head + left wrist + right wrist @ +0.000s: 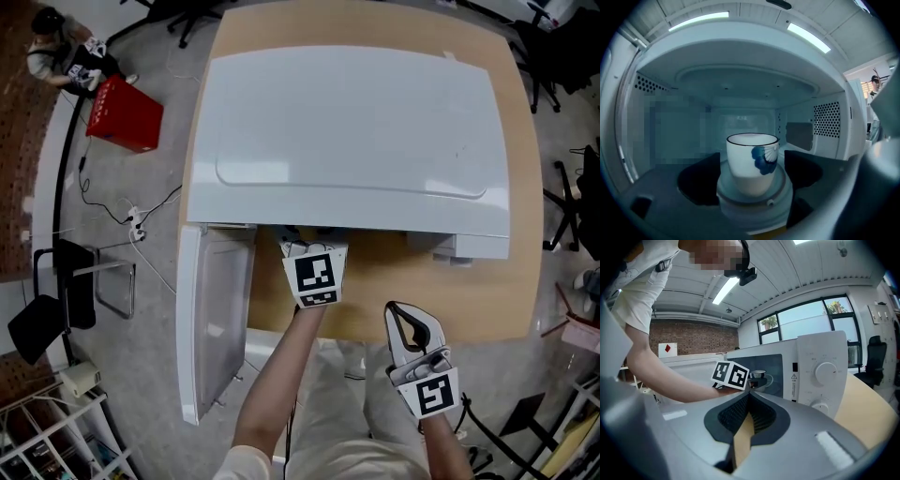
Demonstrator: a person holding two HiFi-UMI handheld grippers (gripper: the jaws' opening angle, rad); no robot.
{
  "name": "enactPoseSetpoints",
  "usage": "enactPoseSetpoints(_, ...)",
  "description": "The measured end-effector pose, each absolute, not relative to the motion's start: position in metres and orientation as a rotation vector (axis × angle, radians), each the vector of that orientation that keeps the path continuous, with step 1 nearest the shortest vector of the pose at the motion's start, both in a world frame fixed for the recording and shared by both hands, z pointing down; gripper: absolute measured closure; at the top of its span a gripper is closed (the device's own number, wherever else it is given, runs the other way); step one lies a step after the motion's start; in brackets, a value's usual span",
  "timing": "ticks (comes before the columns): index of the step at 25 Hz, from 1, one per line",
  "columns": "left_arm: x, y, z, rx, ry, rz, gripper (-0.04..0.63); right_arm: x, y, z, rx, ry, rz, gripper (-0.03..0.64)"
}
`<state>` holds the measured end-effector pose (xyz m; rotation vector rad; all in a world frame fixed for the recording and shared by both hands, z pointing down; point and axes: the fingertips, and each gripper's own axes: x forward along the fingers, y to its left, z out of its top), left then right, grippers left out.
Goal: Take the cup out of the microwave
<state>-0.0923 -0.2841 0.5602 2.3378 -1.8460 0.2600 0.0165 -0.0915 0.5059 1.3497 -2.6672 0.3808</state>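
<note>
A white cup [751, 165] with a blue pattern stands upright on the round turntable [754, 199] inside the white microwave [356, 131]. My left gripper [752, 174] reaches into the cavity. Its dark pads [701, 180] stand wide open on either side of the cup, apart from it. In the head view only its marker cube [316, 277] shows at the microwave's mouth; the jaws are hidden under the top. My right gripper [401, 314] hangs shut and empty in front of the table's edge. From the right gripper view the cup [758, 376] shows through the opening.
The microwave door [216, 319] hangs open to the left. The microwave sits on a wooden table [525, 281]. Its control panel with two knobs [826, 373] is on the right. A red box [127, 114] and a seated person [56, 52] are on the floor far left.
</note>
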Motion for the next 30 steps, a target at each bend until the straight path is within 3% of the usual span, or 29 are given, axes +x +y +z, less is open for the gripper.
enactPoseSetpoints(7,-0.096,-0.301,0.564,2.345,-1.911,0.304,0.175,0.020,-0.084,0.513,1.318,-2.648,0.382,0.612)
enactPoseSetpoints(13,-0.093,-0.301,0.568,2.360,-1.910,0.392,0.222,0.021,-0.079,0.516,1.306,-2.641,0.383,0.612)
enactPoseSetpoints(30,-0.099,-0.260,0.554,2.376,-1.885,0.382,0.227,0.017,-0.076,0.502,1.295,-2.665,0.358,0.612)
